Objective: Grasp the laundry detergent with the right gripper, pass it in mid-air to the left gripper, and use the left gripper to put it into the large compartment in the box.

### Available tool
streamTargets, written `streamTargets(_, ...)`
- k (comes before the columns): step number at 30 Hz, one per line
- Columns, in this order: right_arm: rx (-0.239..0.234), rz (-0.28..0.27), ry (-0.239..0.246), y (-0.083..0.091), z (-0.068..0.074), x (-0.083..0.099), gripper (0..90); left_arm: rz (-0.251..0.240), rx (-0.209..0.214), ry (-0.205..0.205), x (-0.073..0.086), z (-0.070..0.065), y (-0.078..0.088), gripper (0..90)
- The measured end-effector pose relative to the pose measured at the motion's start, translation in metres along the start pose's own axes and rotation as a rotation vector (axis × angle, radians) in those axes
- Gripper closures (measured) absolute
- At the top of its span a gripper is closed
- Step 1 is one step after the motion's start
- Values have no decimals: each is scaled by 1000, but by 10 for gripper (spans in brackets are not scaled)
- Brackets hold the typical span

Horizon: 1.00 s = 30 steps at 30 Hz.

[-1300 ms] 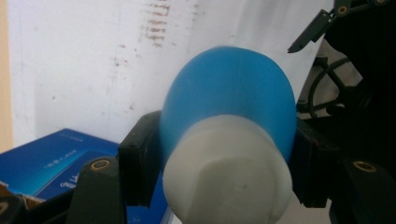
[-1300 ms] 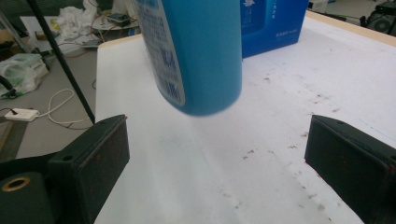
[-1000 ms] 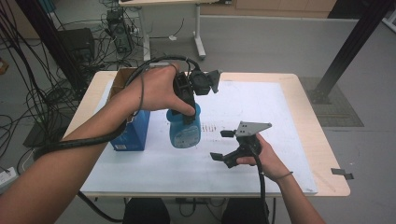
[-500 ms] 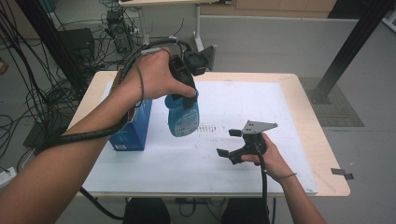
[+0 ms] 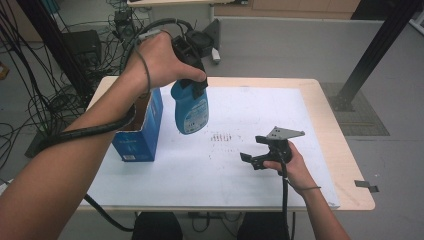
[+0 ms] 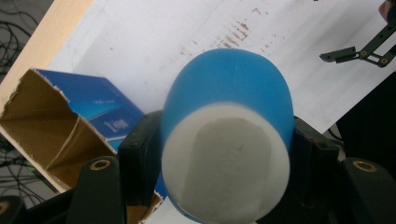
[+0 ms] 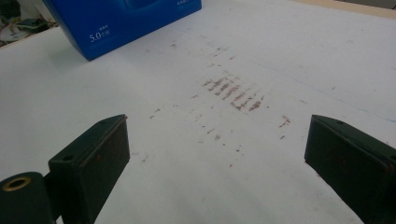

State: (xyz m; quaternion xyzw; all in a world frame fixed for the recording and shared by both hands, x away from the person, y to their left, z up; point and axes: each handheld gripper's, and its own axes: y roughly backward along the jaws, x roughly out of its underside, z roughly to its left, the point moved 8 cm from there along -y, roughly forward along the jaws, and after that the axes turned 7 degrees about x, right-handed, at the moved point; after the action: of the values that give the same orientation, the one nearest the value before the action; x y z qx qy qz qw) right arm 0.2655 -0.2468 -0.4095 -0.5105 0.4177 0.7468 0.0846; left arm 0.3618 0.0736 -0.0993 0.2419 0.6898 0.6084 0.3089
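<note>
White paper covers the worktop [image 5: 320, 95], marked with a patch of reddish-brown streaks [image 7: 233, 95] just ahead of the right tool [image 5: 257, 156]. A blue bottle [image 5: 191, 111] is held clear of the paper, clamped near its top by the left tool [image 5: 192, 86]; its neck is hidden by the jaws and the hand. Seen from the left tool, the bottle's white upper end [image 6: 224, 163] blocks most of what lies beneath. An open blue carton [image 5: 137, 132] stands just left of the raised bottle, its inside partly hidden by the forearm. The right tool rests low, jaws spread wide with nothing between them.
</note>
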Motion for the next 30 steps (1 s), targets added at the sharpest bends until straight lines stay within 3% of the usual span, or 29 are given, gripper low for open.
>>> streamTargets(16, 98, 34, -53, -1, -5, 5, 63, -80, -3, 174, 16, 36, 41, 372)
streamTargets(19, 107, 38, -57, 0, -5, 5, 63, -89, -6, 219, 21, 47, 48, 372)
streamTargets(20, 108, 40, -60, 0, -5, 5, 63, -98, -8, 252, 24, 54, 51, 372)
streamTargets(23, 111, 43, -62, -1, -5, 5, 63, -104, -9, 277, 26, 60, 54, 372)
streamTargets(24, 110, 42, -64, -1, -5, 5, 63, -107, -17, 314, 29, 66, 56, 372)
streamTargets(25, 110, 42, -64, -1, -5, 5, 63, -107, -17, 314, 29, 66, 56, 372)
streamTargets(26, 109, 44, -62, -1, -4, 5, 63, -102, -27, 346, 30, 71, 58, 372)
streamTargets(29, 109, 44, -62, -1, -4, 4, 63, -97, -38, 370, 32, 75, 59, 372)
streamTargets(30, 109, 40, -64, -1, -4, 4, 63, -89, -47, 397, 33, 81, 60, 372)
